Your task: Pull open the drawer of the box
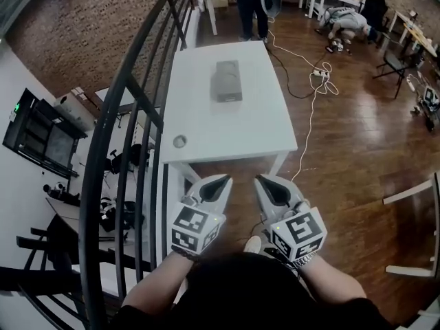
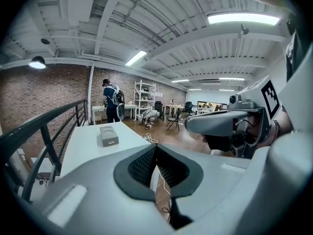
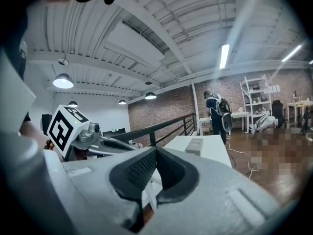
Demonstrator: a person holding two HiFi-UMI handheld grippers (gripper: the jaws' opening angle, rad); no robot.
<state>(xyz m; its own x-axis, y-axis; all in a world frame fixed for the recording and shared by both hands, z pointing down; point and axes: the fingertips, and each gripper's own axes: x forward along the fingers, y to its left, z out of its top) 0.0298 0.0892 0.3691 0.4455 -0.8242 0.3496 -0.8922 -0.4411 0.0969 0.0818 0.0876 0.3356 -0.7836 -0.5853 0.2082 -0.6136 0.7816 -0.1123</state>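
Observation:
A small grey box point(image 1: 227, 81) lies on the far half of a white table point(image 1: 206, 126), its drawer face shut as far as I can tell. The same box point(image 2: 108, 135) shows far ahead in the left gripper view and as a small grey block point(image 3: 195, 145) in the right gripper view. My left gripper point(image 1: 221, 181) and right gripper point(image 1: 266, 182) hang side by side in front of the table's near edge, well short of the box. Both have their jaws closed together with nothing between them, the left gripper point(image 2: 155, 150) and the right gripper point(image 3: 155, 151) alike.
A black metal railing point(image 1: 130, 115) runs along the table's left side. A cable hole point(image 1: 179, 141) sits near the table's front left corner. White cables point(image 1: 313, 102) trail over the wooden floor at right. One person point(image 1: 253, 5) stands beyond the table, and another point(image 1: 344, 23) crouches further right.

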